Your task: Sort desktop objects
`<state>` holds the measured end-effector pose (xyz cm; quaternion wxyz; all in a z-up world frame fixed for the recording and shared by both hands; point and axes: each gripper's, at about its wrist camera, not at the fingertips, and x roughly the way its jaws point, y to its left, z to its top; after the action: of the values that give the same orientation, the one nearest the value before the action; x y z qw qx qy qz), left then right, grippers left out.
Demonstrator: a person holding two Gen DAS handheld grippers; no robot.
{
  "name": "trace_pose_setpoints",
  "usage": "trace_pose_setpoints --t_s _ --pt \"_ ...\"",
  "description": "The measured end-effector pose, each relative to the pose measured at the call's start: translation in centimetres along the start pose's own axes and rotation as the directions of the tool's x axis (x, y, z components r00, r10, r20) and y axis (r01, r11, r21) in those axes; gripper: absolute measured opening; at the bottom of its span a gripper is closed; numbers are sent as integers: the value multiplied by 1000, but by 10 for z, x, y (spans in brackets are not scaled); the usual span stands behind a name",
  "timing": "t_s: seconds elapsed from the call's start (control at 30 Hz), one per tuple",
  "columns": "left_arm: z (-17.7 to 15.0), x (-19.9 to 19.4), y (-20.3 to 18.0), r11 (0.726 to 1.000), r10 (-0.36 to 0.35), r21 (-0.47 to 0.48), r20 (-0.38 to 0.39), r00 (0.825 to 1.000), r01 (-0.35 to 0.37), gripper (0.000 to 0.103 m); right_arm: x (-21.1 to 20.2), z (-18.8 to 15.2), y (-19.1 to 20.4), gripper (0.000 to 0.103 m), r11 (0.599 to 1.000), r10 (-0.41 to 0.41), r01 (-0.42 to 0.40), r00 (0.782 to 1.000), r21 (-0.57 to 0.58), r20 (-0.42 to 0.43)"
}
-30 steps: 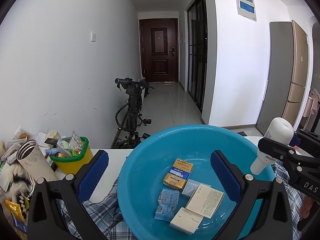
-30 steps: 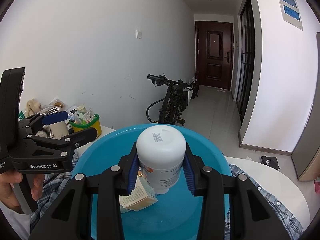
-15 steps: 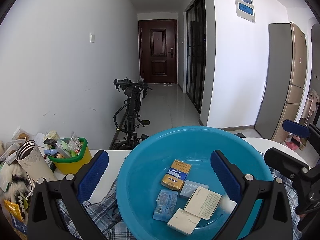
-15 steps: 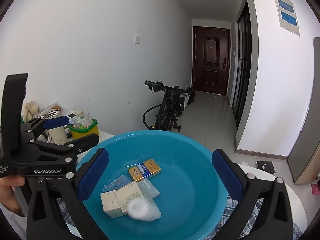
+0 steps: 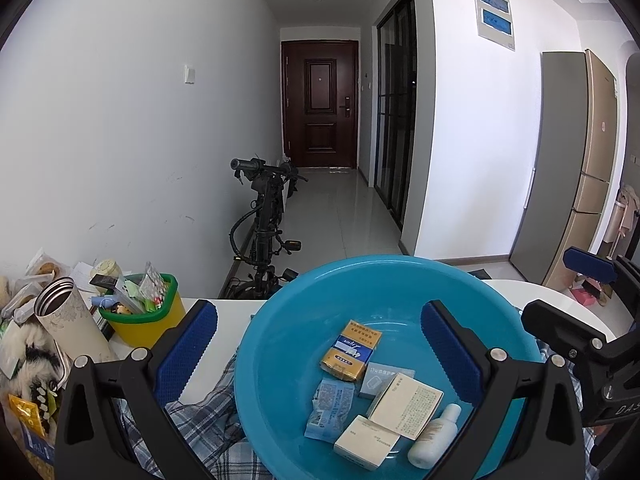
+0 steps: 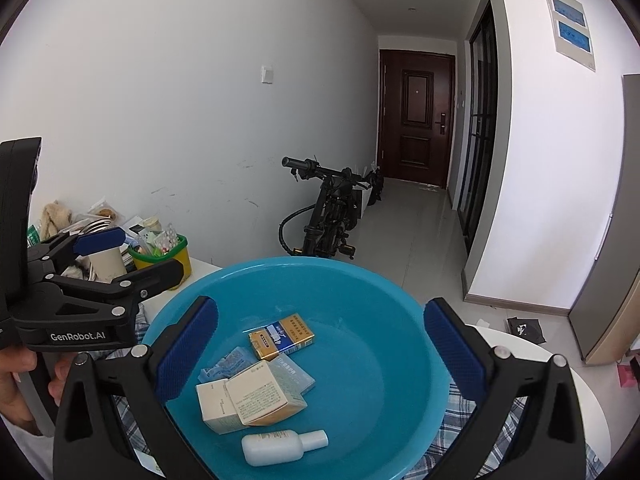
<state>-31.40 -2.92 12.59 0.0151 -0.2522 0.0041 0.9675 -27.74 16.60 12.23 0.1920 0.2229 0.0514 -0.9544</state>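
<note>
Both grippers hang over the round blue plastic basin (image 6: 360, 280), which fills the lower middle of both views and sits on a blue-and-white checked cloth (image 5: 208, 420). The right gripper (image 6: 320, 344) has its blue-padded jaws spread wide with nothing between them, released; below it, at the bottom of the right wrist frame, the small white plastic bottle (image 6: 280, 446) lies on its side on the basin floor, cap toward the right. The left gripper (image 5: 318, 344) is likewise wide open and empty, seen also at the left edge of the right wrist view, with a hand (image 6: 18, 376) wrapped round its handle. Just beyond the bottle lie two cream cardboard boxes (image 6: 248, 398), touching, one overlapping the other, then a pale blue sachet (image 6: 228, 364), a grey-blue flat box (image 6: 296, 374), and an orange-and-blue carton (image 6: 282, 334) nearest the basin's centre. At mid-left of the left wrist frame stand a yellow tub with a green rim (image 5: 146, 322), stuffed with small items, and a patterned steel tumbler (image 5: 68, 320).
</note>
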Motion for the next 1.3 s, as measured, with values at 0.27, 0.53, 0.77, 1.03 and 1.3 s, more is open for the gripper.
trace_pose_setpoints --t_s 0.27,0.53,0.77,1.03,1.3 --pt "1 -6 1 999 3 -41 -6 1000 -3 103 0 -1 -4 103 998 32 -31 999 50 -31" --pt "6 -30 -8 1000 -13 -28 32 999 14 103 -11 5 9 103 1000 9 -9 1000 2 -29" --pt "10 -79 -18 1000 -17 -20 78 997 19 103 -63 14 24 103 1000 -14 15 999 -15 48" --pt "-4 -173 -32 1000 -9 16 188 982 6 103 -153 3 43 103 999 -52 52 988 5 144" --pt "-54 -236 -34 998 47 39 200 979 -56 103 -207 -42 62 103 998 -58 54 984 29 170"
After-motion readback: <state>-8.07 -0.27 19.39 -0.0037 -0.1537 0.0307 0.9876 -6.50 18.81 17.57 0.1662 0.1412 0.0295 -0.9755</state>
